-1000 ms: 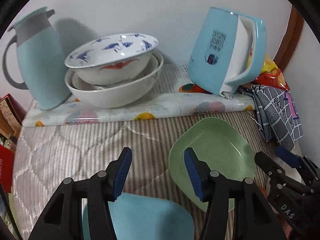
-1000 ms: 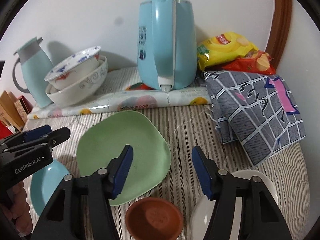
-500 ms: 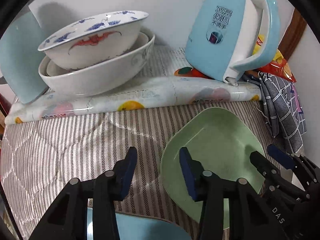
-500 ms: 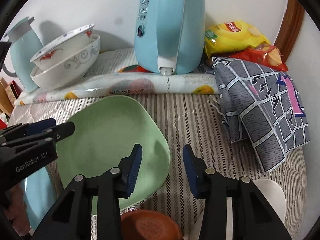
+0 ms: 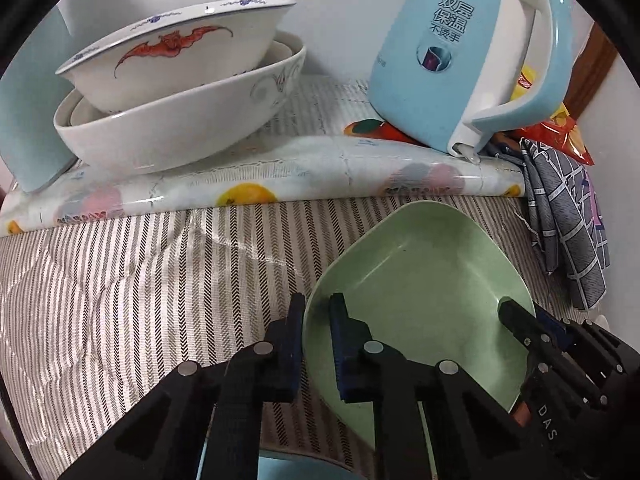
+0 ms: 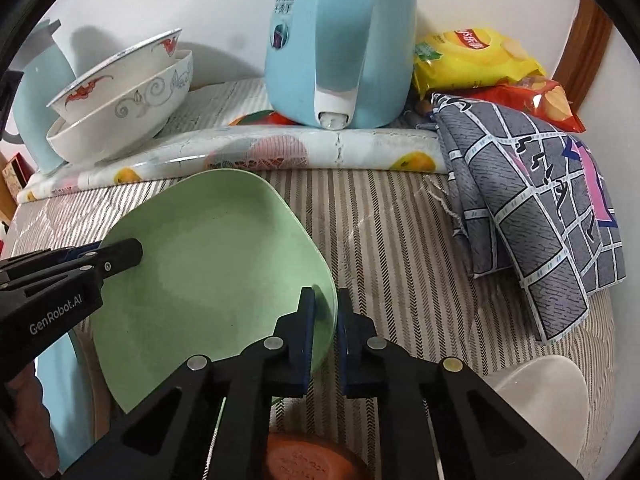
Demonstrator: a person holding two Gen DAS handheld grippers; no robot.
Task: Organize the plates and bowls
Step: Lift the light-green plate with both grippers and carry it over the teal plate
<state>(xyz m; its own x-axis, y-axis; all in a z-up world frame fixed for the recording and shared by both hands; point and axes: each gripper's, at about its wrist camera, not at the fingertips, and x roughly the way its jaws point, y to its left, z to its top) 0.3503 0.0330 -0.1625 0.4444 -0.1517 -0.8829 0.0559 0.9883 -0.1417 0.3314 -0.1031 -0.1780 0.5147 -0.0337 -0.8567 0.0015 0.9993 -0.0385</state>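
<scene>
A pale green squarish plate (image 5: 420, 280) (image 6: 208, 260) lies on the striped cloth in front of me. My left gripper (image 5: 317, 308) (image 6: 128, 250) is closing tight on the plate's left rim, one pad inside and one outside. My right gripper (image 6: 326, 300) (image 5: 520, 312) is clamping the opposite rim the same way. At the back left, a stack of white patterned bowls (image 5: 180, 120) (image 6: 120, 112) stands on a fruit-print mat. A blue plate (image 6: 56, 380), a brown bowl (image 6: 308, 460) and a white bowl (image 6: 540, 392) lie close below me.
A light blue kettle (image 5: 460, 60) (image 6: 340, 40) stands at the back centre and a blue jug (image 5: 28, 120) at the far left. A grey checked cloth (image 6: 540, 200) and snack bags (image 6: 472, 56) fill the right side. A hand (image 6: 28, 420) holds the left gripper.
Both grippers came down and forward onto the green plate. Their jaws went from wide apart to clamped on its two opposite rims.
</scene>
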